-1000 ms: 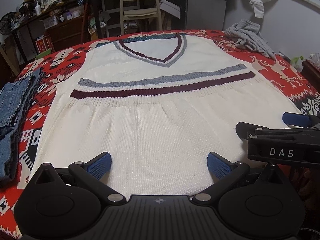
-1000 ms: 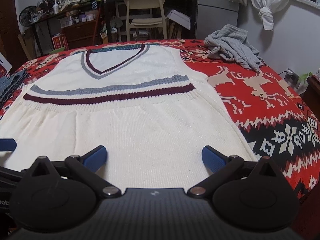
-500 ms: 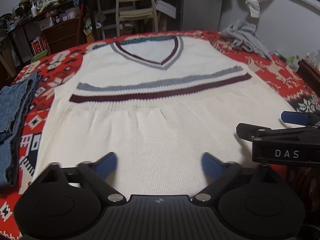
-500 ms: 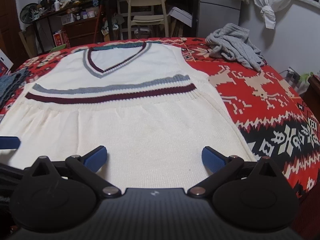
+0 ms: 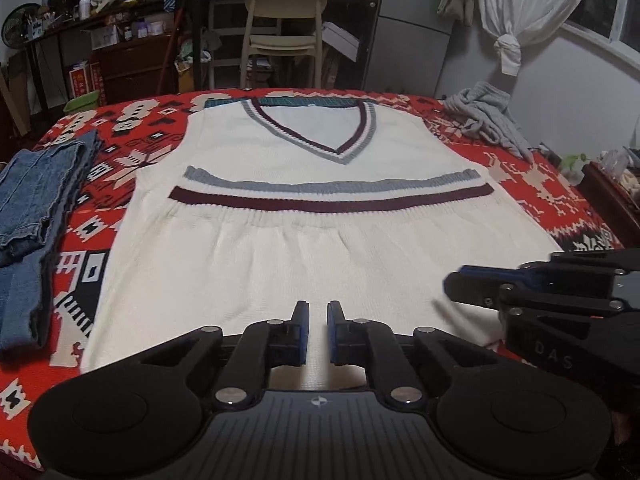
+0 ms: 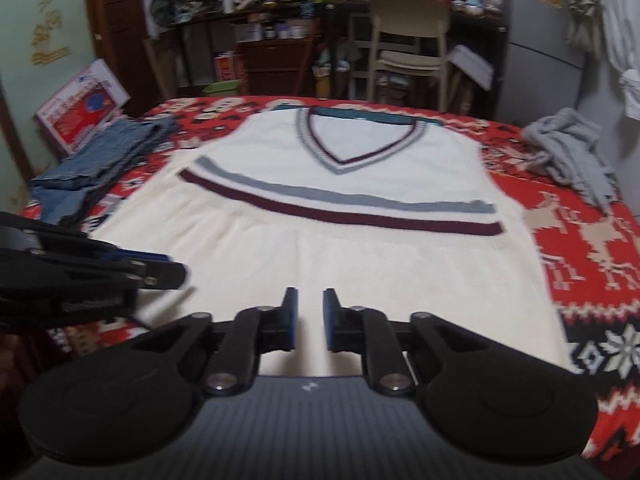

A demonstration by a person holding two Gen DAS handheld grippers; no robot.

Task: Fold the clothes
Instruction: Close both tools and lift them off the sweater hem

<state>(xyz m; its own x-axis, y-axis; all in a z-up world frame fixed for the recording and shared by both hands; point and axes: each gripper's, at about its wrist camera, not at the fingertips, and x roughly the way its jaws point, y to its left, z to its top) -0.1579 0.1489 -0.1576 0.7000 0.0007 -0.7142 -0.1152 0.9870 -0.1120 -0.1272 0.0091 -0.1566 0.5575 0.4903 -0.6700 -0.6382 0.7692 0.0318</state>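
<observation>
Red patterned tablecloth (image 5: 120,152) on table, cluttered shelves and pale chair (image 5: 286,12) beyond far end of vest. Cream V-neck knit vest (image 5: 320,264) spread flat mid-cloth, neck end away from cameras. Grey and maroon trim at neckline, teal strip behind it. Ribbed band with one grey and one maroon stripe lying straight across middle of vest, plain fine-knit panel below it reaching near edge.

Change since half a second ago: left gripper (image 5: 318,334) and right gripper (image 6: 307,324), both spread wide then, now narrowed to slim gap, blue pads almost meeting, both at near edge of vest. White knit visible through each gap; cannot tell whether pinched or merely behind. Right view also swung, now blurred, so motion likely. Reads as closing on near edge for a lift-and-fold toward neck, a judgement only.

Soft, floppy, loose-weave knit, likely to sag and stretch between two pinch points. Folded blue denim jeans (image 5: 32,200) left of vest, stiff, flat. Crumpled grey garment (image 5: 484,116) right of vest near far corner, apart from it.
</observation>
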